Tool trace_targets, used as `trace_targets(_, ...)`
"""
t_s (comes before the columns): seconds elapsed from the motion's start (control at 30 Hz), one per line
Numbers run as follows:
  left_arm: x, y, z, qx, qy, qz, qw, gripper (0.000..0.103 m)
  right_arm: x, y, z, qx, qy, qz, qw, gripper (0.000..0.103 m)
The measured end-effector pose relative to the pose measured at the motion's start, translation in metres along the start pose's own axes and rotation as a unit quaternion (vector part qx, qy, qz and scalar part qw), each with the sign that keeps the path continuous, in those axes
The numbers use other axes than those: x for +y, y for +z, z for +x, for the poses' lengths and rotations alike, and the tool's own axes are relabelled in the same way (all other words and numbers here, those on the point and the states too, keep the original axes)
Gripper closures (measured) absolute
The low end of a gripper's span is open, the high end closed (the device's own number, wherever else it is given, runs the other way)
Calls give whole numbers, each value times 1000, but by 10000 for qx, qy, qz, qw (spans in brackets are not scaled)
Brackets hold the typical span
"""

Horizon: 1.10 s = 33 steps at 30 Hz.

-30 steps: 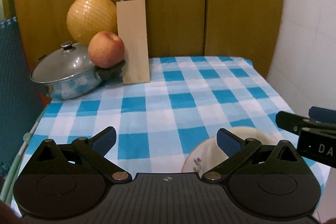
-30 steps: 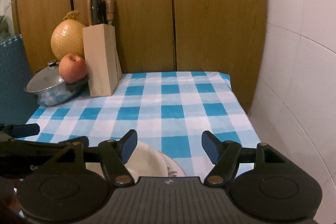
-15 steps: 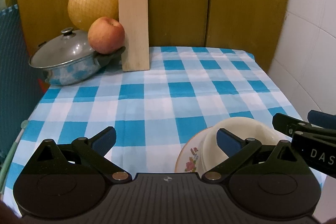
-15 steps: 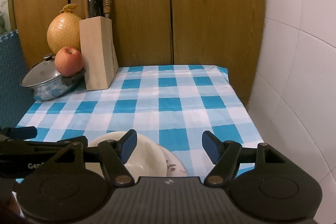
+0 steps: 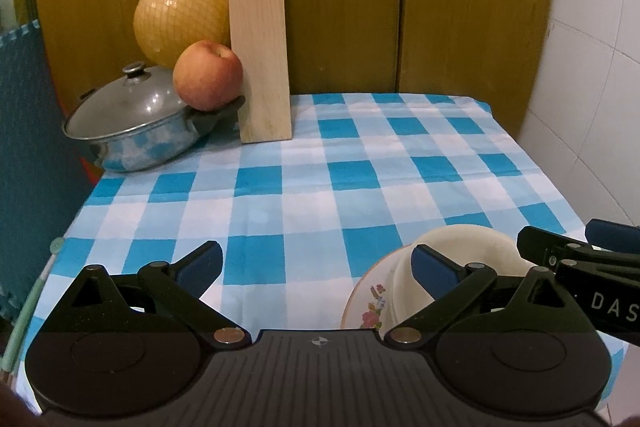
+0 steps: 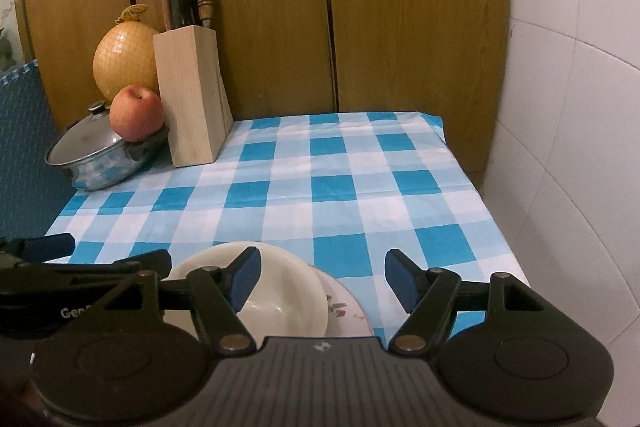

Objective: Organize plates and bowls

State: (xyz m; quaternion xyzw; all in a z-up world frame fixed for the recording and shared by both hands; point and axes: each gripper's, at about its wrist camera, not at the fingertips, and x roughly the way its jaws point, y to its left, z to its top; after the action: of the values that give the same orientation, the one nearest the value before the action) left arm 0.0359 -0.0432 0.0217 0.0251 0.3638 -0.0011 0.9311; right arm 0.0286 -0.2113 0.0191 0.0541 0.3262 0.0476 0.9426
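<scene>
Blue-and-white checked tablecloth (image 5: 304,195) spread ahead of both pairs of fingers, over the whole table up to wooden cupboard doors (image 6: 400,27) at the back. Far ahead and left of the fingers: a netted yellow pomelo (image 5: 180,15), a lidded steel pot (image 5: 132,123), a wooden knife block (image 5: 262,63) standing upright just right of the pot, and an apple (image 5: 208,75) resting on the pot's handle, against the block.

Close in, between the two tools: a flowered plate (image 5: 370,301) lying on the cloth, carrying a cream bowl (image 6: 280,291) upright on it. Bowl and plate just behind the right-hand fingertip of the left gripper (image 5: 316,267), and behind the left-hand fingertip of the right gripper (image 6: 320,277).

Left gripper's fingers spread wide, bare cloth in the gap, nothing pinched. Right gripper's fingers spread wide too, holding nothing; contact between its left pad and the bowl impossible to tell from here.
</scene>
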Motion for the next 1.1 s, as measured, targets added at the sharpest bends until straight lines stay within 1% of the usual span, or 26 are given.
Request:
trace_targets(0.63,0,0,-3,-114,56,128,9998,0,1,-1,-1,-34,-1,0,10000,40)
trace_targets(0.7,-1,0,-4,-106,152,176,9997,0,1,-2,-1,-33,-10,-7,10000,40)
trace_targets(0.83,-5,0,-8,-293,316,342,9985,0,0,-1,-1,-61,7,3,10000,40)
trace_targets(1.1,-2,0,-5,-265,195,251,9991,0,1,-2,-2,-86,13,6,10000,40)
